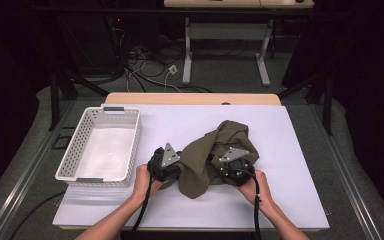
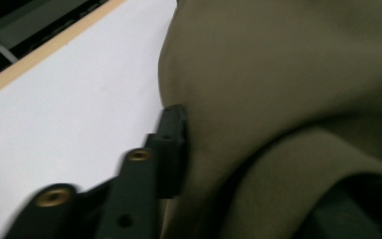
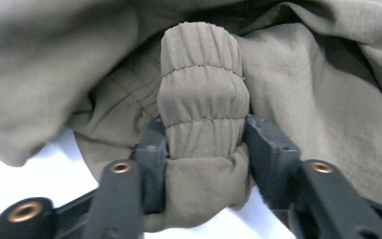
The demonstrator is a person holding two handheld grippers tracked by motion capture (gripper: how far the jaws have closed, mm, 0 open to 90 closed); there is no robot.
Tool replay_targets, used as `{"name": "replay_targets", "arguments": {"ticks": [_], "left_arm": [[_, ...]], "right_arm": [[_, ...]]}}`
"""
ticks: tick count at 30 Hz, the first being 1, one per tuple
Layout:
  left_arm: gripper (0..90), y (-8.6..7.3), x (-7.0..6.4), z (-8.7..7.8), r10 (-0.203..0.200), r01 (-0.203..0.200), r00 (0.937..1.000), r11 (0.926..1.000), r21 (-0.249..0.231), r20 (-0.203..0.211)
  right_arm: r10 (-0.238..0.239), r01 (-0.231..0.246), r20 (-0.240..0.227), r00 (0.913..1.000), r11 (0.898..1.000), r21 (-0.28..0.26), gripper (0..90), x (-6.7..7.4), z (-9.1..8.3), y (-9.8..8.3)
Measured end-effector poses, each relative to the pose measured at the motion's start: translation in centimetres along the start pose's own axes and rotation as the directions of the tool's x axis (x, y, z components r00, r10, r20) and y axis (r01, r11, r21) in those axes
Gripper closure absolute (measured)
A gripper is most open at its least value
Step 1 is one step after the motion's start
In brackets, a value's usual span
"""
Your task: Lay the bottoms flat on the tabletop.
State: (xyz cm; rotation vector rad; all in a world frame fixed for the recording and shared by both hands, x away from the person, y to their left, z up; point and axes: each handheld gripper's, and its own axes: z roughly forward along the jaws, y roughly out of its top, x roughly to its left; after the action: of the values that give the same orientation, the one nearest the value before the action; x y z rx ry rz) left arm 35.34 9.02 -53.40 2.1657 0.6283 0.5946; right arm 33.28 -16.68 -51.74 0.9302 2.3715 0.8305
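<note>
High view: a crumpled olive-green garment [image 1: 215,157] lies on the white counter [image 1: 290,150], bunched between the two hand-held grippers. The left hand-held gripper [image 1: 172,167] sits at the garment's left edge, held by the person's left hand [image 1: 144,182]; the right hand-held gripper [image 1: 230,167] sits at the garment's near right side, held by the right hand [image 1: 256,187]. Fabric drapes down between the two and rises in a mound just beyond the right one. A white perforated basket [image 1: 130,150] stands on the counter to the left of the left hand-held gripper, apart from the garment.

Right gripper view: the right hand-held gripper [image 3: 205,144] pinches a gathered, elasticated band [image 3: 201,89] of the garment. The ribbed band stands upright between the two black jaws, which press against it from either side, and more loose cloth spreads behind and to both sides.

Left gripper view: the left hand-held gripper [image 2: 258,164] has one jaw lying against the cloth's edge, with white counter to its left. The other jaw is mostly covered by a fold at lower right, and cloth lies between the two. The picture is blurred, and I cannot tell whether the jaws are clamped on the fabric or merely spread around it.
</note>
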Motion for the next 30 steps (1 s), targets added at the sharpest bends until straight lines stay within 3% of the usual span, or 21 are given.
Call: {"name": "replay_targets", "arguments": {"ticks": [3,7,10,14,19,20,25,27,30], "left_arm": [[85.6,-0.1,0.3,-0.3,-0.013,0.013,0.9999,0.9999,-0.002,0.009],[87.4,-0.1,0.4,-1.3,-0.042,0.042,0.9991,0.9988,-0.024,0.008],[87.6,-0.2,0.6,-2.0,-0.061,0.061,0.9981,0.9979,-0.024,0.009],[87.6,-0.6,0.7,-2.3,-0.085,0.085,0.9964,0.9963,0.011,-0.004],[85.8,-0.7,0.8,-1.9,-0.075,0.075,0.9972,0.9955,0.057,-0.010],[82.8,-0.6,0.8,-1.9,-0.069,0.070,0.9975,0.9958,0.060,-0.014],[46.9,0.9,0.7,-2.6,-0.065,0.065,0.9978,0.9968,0.048,0.008],[43.7,1.4,0.4,-3.3,-0.064,0.063,0.9978,0.9977,0.025,0.017],[37.8,2.0,0.0,-3.6,-0.047,0.047,0.9987,0.9988,0.013,0.021]], "right_arm": [[-0.005,0.005,0.003,1.0000,1.000,-0.001,67.2,-0.3,-0.2,-0.1],[-0.030,0.030,0.022,0.9993,1.000,0.006,68.0,-0.7,-0.7,-0.3],[-0.015,0.015,0.031,0.9994,1.000,0.005,67.5,-1.6,-1.1,-0.6],[0.025,-0.025,0.030,0.9992,1.000,0.018,65.6,-2.7,-1.2,-1.3],[0.052,-0.054,0.050,0.9974,0.998,0.031,59.3,-3.5,-1.2,-1.6],[0.053,-0.054,0.051,0.9973,0.998,0.031,55.6,-3.4,-1.2,-1.6],[0.058,-0.058,0.033,0.9978,0.998,0.013,37.3,-2.7,-1.1,-1.2],[0.067,-0.068,0.023,0.9975,0.998,0.019,39.8,-2.7,-0.7,-1.1],[0.057,-0.057,0.029,0.9980,0.998,0.022,53.0,-2.7,-0.5,-1.2]]}}
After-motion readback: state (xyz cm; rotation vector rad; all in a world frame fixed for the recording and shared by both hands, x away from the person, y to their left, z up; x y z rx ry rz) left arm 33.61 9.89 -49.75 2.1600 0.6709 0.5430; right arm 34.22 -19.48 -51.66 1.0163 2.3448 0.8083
